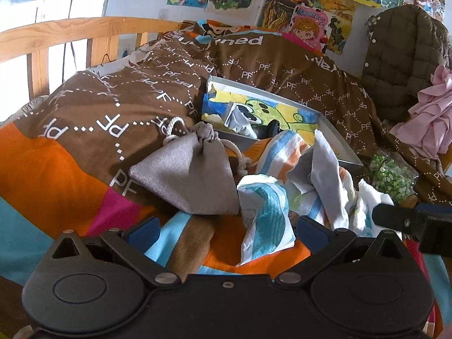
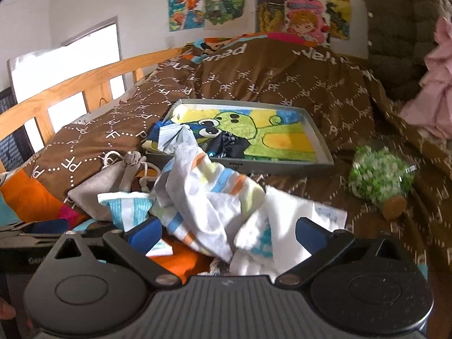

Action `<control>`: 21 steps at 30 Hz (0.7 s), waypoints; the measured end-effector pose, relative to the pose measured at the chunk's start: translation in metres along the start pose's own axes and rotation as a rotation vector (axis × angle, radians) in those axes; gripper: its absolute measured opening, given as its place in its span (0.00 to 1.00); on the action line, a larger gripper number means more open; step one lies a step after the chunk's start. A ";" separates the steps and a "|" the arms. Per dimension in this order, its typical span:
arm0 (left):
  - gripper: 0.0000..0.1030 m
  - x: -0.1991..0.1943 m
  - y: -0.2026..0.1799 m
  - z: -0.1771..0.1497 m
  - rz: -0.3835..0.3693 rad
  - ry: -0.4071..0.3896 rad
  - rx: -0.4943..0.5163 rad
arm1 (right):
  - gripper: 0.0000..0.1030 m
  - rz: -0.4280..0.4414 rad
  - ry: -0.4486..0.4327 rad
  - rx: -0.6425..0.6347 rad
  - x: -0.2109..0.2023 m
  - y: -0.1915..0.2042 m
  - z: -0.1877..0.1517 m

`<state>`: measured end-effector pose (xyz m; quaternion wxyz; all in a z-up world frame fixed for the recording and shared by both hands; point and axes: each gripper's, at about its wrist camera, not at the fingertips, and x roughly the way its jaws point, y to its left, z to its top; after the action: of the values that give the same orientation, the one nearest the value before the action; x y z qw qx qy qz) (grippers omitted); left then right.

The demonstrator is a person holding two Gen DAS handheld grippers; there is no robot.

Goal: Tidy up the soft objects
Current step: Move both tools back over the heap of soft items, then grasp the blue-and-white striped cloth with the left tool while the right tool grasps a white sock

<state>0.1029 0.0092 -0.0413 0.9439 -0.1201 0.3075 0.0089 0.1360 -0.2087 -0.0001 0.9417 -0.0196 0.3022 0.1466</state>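
Brown bedding printed with white "PF" lettering, a quilt (image 1: 113,107) with orange, pink and blue panels, is spread over a bed with a wooden rail (image 1: 84,31). On it, a heap of soft things is seen from both wrist cameras. A grey drawstring pouch (image 1: 189,175) lies at the left of the heap, its cord looped beside it. Against its right side rests a small white packet with blue print (image 1: 265,220), and further right a crumpled cloth striped in blue, orange and pale yellow (image 2: 209,195) is piled with white fabric.

Behind the heap, a shallow grey tray (image 2: 322,144) is lined with a drawing of a green cartoon creature; dark and pale small cloths are lying in its near left corner. A corked glass jar of green and white beads (image 2: 378,180) lies on its side at the right, well apart from the tray.

The left gripper (image 1: 226,228) is held released, its blue-padded fingers spread either side of the printed packet, without gripping it. The right gripper (image 2: 226,231) is likewise spread wide, the striped cloth lying between its fingers, ungrasped
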 end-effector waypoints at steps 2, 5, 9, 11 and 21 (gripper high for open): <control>0.99 0.002 -0.001 -0.001 -0.007 0.003 0.004 | 1.00 0.019 0.000 -0.024 0.006 -0.002 0.007; 0.99 0.005 -0.004 -0.002 -0.025 0.006 0.024 | 1.00 0.068 0.010 -0.031 0.016 -0.004 0.016; 0.99 0.007 -0.012 -0.004 -0.062 0.008 0.062 | 1.00 0.142 0.032 -0.052 0.032 -0.003 0.020; 0.99 0.010 -0.016 -0.006 -0.075 0.008 0.082 | 1.00 0.170 0.038 -0.067 0.038 0.000 0.020; 0.95 0.026 -0.029 -0.010 -0.120 0.010 0.133 | 0.87 0.242 0.034 -0.141 0.065 0.006 0.027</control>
<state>0.1207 -0.0229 -0.0580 0.9471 -0.0755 0.3042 -0.0688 0.2002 -0.1821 -0.0151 0.9081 -0.0518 0.3071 0.2798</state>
